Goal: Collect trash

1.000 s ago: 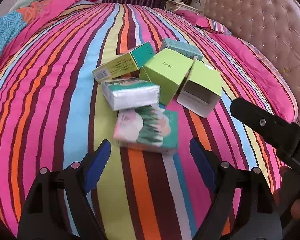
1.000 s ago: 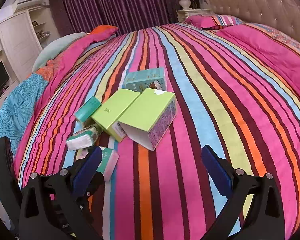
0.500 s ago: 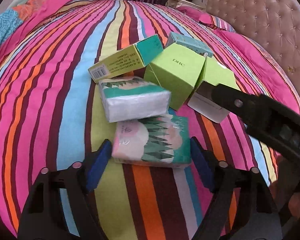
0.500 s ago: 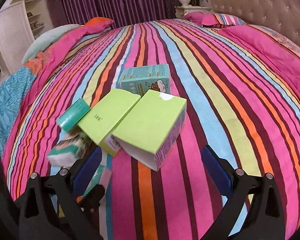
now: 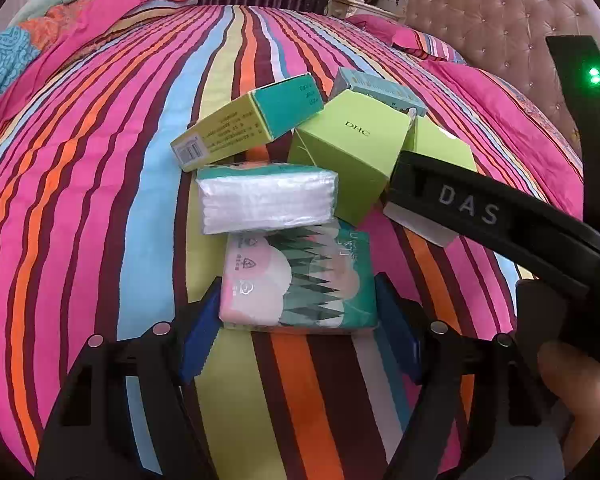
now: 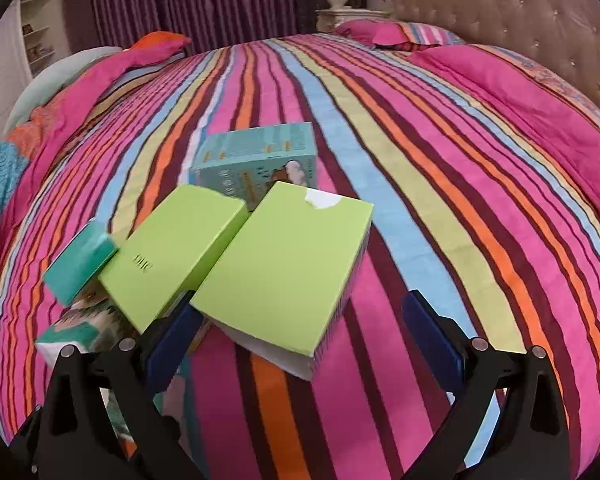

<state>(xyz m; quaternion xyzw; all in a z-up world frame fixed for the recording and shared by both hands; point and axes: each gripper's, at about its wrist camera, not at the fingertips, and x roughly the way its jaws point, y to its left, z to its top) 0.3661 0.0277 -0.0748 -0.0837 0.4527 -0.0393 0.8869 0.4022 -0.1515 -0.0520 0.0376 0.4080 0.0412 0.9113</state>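
Trash is piled mid-bedspread (image 5: 100, 240) as a tight cluster of packs and boxes. At 9 o'clock of the pile, the yellow-teal carton (image 5: 244, 124) is propped on the white tissue pack (image 5: 268, 204). At 6 o'clock, the printed tissue pack (image 5: 300, 280) is bracketed by the left gripper (image 5: 298, 332); pads are seen at both short ends, apparently touching, so a grip is judged made or nearly so. At 12 o'clock lies the DHC box (image 6: 172, 252), with the teal picture box (image 6: 256, 160) behind. At 3 o'clock, the open green box (image 6: 284, 268) sits between the wide-apart, empty jaws of the right gripper (image 6: 300, 340), whose left finger is wedged close beside the DHC box. Risks: soft pack buckling and slipping under the squeeze; white pack dragged along on lift, toppling the carton; hollow green box crushed, or DHC box pinched with it.
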